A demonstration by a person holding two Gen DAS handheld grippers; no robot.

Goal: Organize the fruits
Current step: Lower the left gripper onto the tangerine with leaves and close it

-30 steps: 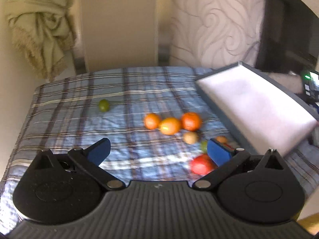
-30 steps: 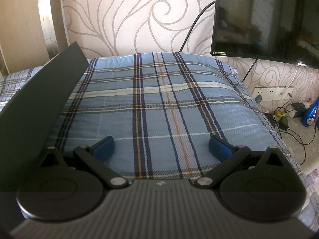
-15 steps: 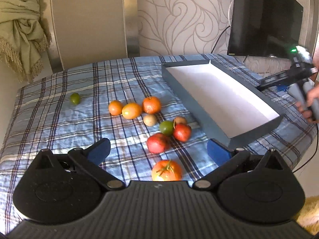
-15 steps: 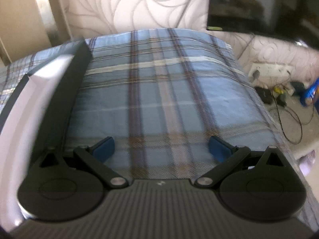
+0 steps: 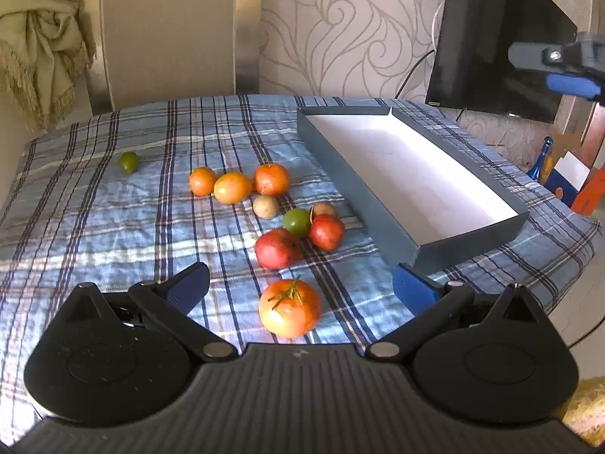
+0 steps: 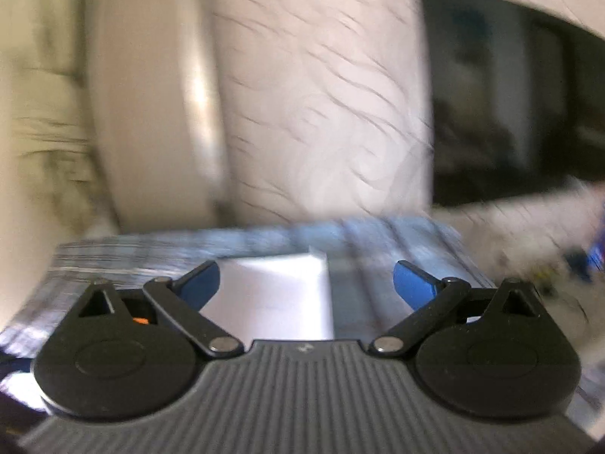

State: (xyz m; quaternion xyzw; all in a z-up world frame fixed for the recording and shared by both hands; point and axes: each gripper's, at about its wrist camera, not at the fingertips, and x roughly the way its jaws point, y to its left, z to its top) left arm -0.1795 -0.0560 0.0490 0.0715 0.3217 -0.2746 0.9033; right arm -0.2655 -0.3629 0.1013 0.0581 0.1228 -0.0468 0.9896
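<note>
Several fruits lie on a blue plaid cloth in the left wrist view: a large tomato [image 5: 289,312] nearest, two red fruits [image 5: 277,247] [image 5: 326,232], a green lime [image 5: 297,222], three orange ones [image 5: 231,187], and a lone lime [image 5: 128,162] at far left. A dark box with a white inside [image 5: 412,174] lies to their right, empty. My left gripper [image 5: 300,287] is open, with the tomato between its fingers but untouched. My right gripper [image 6: 306,282] is open and empty; its view is blurred, with the box [image 6: 272,295] below. It also shows raised at the upper right of the left wrist view [image 5: 559,68].
A black TV screen [image 5: 495,41] stands behind the table at right. A beige towel [image 5: 38,38] hangs at the left wall. Boxes and a bottle [image 5: 567,174] sit on the floor beyond the table's right edge.
My left gripper swung round and settled over the fruit, with the tomato now between its fingers. My right gripper lifted and tilted up fast, so its view blurred.
</note>
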